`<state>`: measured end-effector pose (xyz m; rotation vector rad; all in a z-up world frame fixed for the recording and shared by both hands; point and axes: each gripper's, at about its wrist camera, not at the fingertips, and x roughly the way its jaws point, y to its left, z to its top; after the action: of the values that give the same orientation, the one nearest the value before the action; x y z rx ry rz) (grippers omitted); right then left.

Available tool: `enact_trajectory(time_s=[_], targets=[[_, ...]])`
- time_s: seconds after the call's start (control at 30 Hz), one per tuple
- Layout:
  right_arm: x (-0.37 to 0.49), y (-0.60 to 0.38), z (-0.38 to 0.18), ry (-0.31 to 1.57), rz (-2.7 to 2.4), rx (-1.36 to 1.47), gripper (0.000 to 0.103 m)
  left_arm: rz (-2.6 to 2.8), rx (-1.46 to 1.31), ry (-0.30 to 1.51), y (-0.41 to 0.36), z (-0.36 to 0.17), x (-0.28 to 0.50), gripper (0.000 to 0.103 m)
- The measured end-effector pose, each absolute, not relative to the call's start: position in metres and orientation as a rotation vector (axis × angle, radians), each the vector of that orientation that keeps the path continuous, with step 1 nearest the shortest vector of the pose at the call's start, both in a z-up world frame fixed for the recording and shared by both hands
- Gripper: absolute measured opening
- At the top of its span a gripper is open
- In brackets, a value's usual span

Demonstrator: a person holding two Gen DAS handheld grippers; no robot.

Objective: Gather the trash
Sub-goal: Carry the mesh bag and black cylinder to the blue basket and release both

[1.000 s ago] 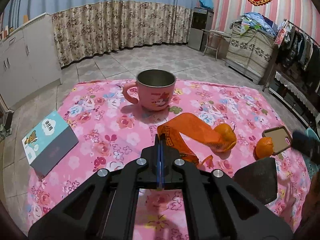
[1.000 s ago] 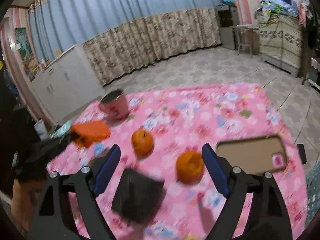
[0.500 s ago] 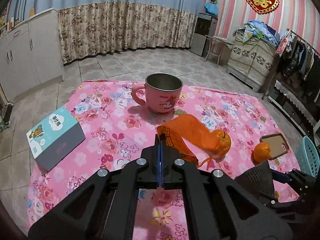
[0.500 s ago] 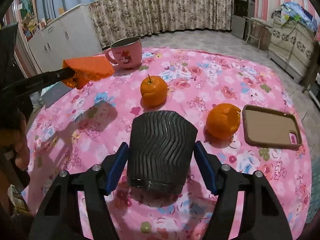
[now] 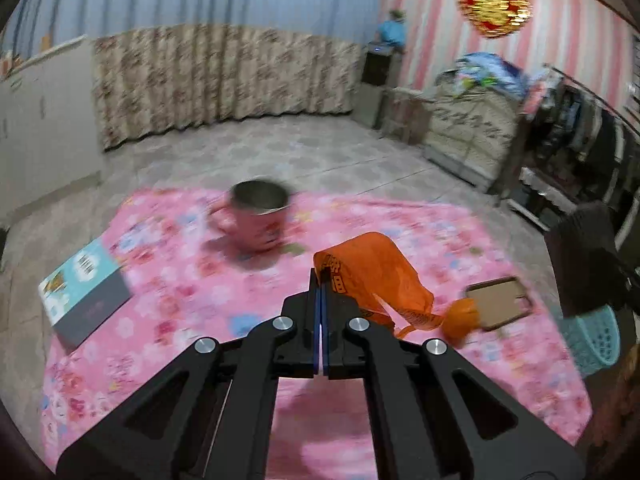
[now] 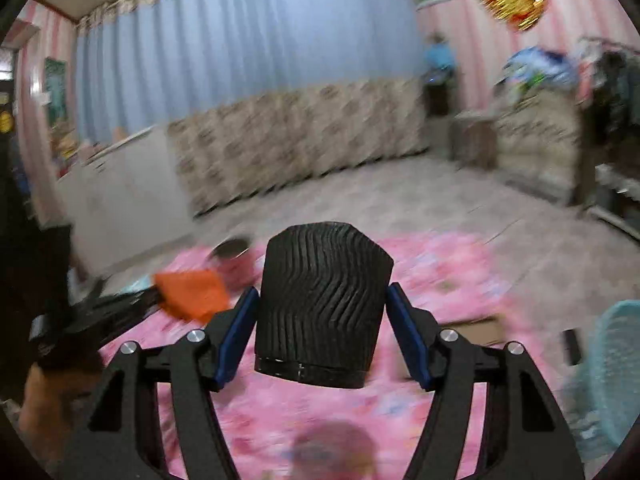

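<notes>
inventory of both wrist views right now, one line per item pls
wrapper: 1, orange, pinched in left tool
cup: 1, black ribbed, between right tool's fingers
mug: 1, pink, far side of table
box: 1, teal and grey, table's left edge
orange: 1 visible, beside phone
phone: 1, tan back up, right side
basket: 1, teal, off table's right edge
tablecloth: 1, pink floral
left tool: shut on wrapper
right tool: closed on cup
</notes>
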<state>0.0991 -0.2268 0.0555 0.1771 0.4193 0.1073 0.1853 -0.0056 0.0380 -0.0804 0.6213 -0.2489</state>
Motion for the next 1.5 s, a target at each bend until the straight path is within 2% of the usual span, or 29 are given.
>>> enact_trajectory(time_s=[0.13, 0.53, 0.83, 1.13, 1.5], targets=[[0.079, -0.290, 0.055, 0.400, 0.009, 0.268, 0.065, -0.333, -0.079, 0.582, -0.059, 0.050, 0.178, 0.000], [-0.025, -0.484, 0.061, 0.283, -0.510, 0.323, 0.065, -0.682, -0.043, 0.666, -0.280, 0.056, 0.152, 0.000], [-0.061, -0.530, 0.057, 0.274, -0.638, 0.333, 0.065, -0.888, 0.030, 0.736, -0.431, 0.023, 0.121, 0.000], [-0.052, -0.550, 0.052, 0.284, -0.635, 0.363, 0.065, -0.907, 0.044, 0.774, -0.460, 0.009, 0.120, 0.000], [-0.043, -0.536, 0.058, 0.298, -0.643, 0.325, 0.066, -0.908, 0.045, 0.768, -0.459, 0.009, 0.124, 0.000]])
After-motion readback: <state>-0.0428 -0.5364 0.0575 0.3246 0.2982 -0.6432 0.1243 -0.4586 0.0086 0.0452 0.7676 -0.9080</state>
